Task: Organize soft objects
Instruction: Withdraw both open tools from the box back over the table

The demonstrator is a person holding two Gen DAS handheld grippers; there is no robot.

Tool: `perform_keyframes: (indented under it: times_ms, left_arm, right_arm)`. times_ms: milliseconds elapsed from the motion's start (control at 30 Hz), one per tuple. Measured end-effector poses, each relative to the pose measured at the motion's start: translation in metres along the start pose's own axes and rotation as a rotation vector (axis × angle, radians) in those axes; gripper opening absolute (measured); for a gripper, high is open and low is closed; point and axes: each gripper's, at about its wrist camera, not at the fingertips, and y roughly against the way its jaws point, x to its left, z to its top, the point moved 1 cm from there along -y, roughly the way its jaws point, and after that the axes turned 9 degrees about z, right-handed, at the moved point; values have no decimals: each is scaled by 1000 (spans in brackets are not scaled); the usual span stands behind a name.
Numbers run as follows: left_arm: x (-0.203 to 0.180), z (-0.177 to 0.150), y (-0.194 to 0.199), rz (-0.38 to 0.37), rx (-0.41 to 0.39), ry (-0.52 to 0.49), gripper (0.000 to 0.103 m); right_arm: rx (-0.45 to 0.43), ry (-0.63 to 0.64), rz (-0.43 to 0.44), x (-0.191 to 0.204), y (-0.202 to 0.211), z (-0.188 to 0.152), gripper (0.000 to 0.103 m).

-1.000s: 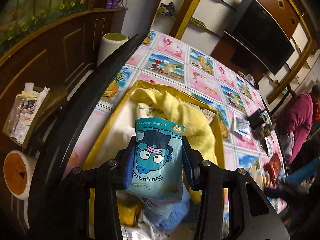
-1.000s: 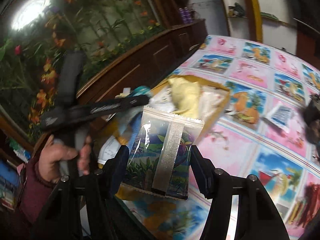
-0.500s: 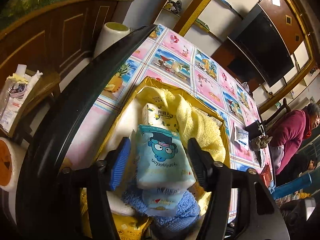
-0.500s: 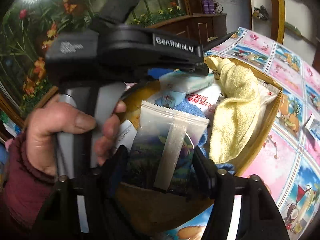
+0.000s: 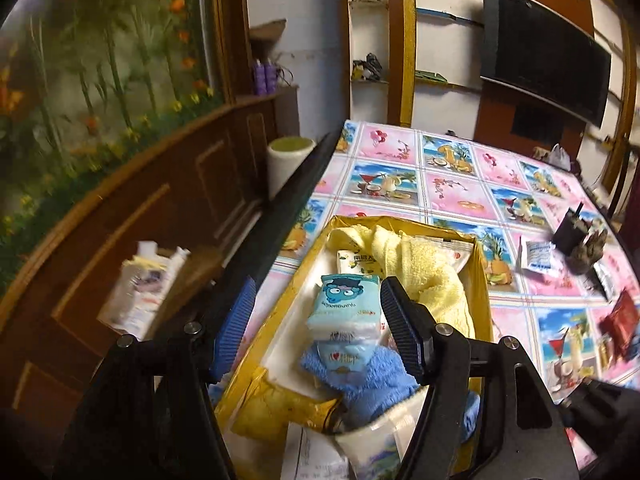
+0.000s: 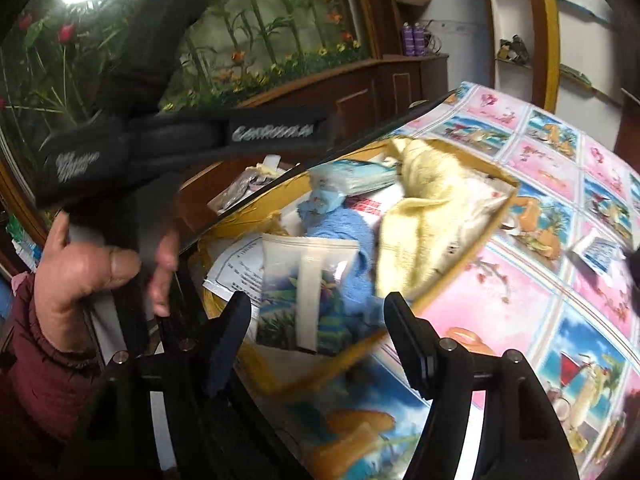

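Both jaws have just been opening: the left hand-held gripper [image 5: 316,326] stands wide above the teal tissue pack [image 5: 347,308], which lies in the yellow box [image 5: 482,280] on the counter [image 5: 460,192]; the right hand-held gripper [image 6: 316,334] gapes around the clear pouch [image 6: 306,292], lying at the box's near end

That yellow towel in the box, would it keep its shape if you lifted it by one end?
Probably not. The yellow towel lies draped in loose folds over the packets in the box, so it would likely hang limp. Its fluffy pile suggests it grips well and weighs little.
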Motion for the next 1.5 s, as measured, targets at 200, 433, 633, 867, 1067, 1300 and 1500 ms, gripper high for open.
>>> perform_keyframes:
  times_ms: [200, 433, 633, 867, 1067, 1300, 1500]
  left_arm:
    - [-21, -14, 33, 52, -48, -38, 66]
    - [-48, -24, 69, 32, -78, -67, 66]
    - [-71, -26, 88, 31, -95, -99, 66]
    - [-90, -30, 96, 35, -100, -142, 66]
    - [-97, -32, 99, 28, -104, -158, 66]
    - [-106, -35, 97, 18, -96, -178, 66]
    - [-111, -39, 90, 13, -78, -190, 66]
  right_arm:
    - [-46, -57, -34, -20, 33, -15, 70]
    - [-100, -152, -71, -52, 65, -29, 71]
    - [-134, -194, -88, -68, 82, -37, 71]
    - [-156, -226, -89, -79, 94, -48, 71]
    - [-163, -253, -90, -88, 97, -52, 71]
    - [-164, -270, -93, -94, 99, -55, 72]
    - [-155, -287, -94, -99, 96, -57, 72]
